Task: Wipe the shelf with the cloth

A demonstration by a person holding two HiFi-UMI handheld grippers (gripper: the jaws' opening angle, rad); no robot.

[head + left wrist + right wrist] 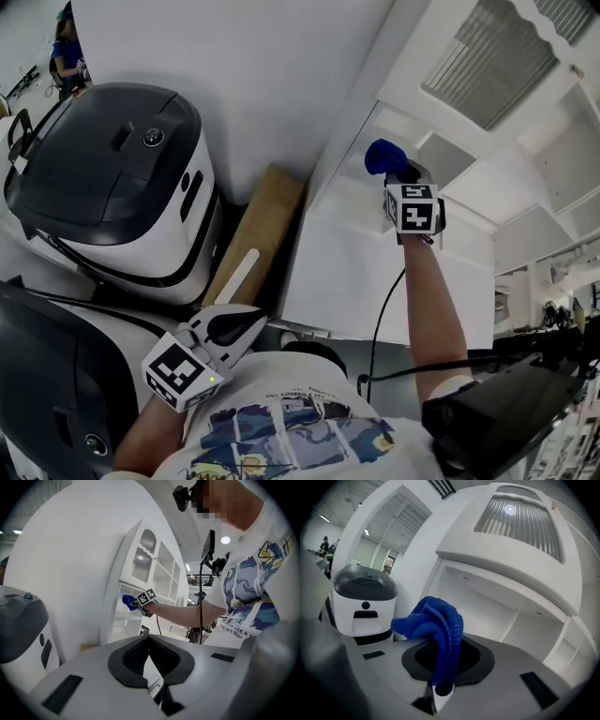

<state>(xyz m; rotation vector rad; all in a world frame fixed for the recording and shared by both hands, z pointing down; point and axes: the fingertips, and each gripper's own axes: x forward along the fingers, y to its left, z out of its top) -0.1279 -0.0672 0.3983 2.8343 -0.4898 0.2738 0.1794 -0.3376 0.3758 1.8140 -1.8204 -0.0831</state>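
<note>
- Grey-white left gripper (255, 323), nearest the body: jaws together on nothing. Judged idle, and best held clear of the work.
- Blue cloth (433, 625): bunched and clamped in the right gripper (439, 672), raised at the mouth of the shelf (487, 606). No contact with the board is visible.
- White shelf, farthest: press the cloth's bulge flat on the board, sweep from the back corner outward, and hold a firm grip.

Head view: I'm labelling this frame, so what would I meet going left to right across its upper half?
Black-and-white machine → wooden board → blue cloth → slatted cabinet panel.
</note>
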